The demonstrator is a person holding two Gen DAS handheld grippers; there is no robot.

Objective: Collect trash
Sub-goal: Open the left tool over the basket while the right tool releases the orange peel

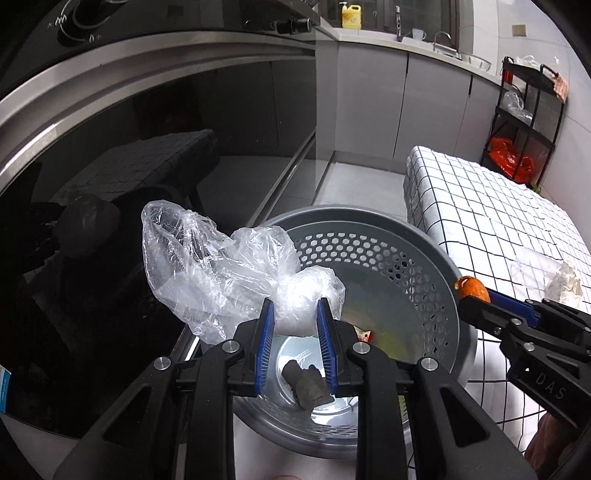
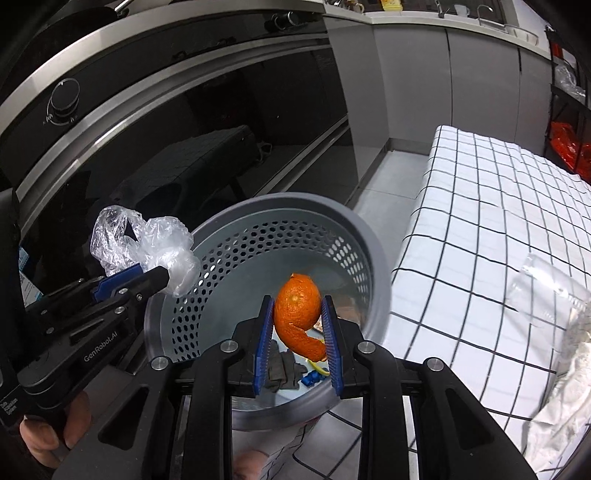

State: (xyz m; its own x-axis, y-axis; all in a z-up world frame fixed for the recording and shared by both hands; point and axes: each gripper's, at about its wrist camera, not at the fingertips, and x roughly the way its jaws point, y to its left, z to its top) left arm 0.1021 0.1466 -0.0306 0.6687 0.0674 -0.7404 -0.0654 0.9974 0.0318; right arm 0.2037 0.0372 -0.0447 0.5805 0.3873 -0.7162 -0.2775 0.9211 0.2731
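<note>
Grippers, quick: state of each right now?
Left gripper: shut on the plastic bag.
Right gripper: shut on the orange peel.

A glossy black oven door with a steel frame (image 1: 129, 122) fills the left side and mirrors the room. Pale grey cabinet doors (image 1: 424, 99) stand under a light countertop (image 1: 369, 35). The floor has light grey tiles (image 1: 354, 184). A white tablecloth with black grid (image 2: 491, 206) covers a table on the right. A black metal shelf rack (image 1: 524, 122) stands in the corner.
</note>
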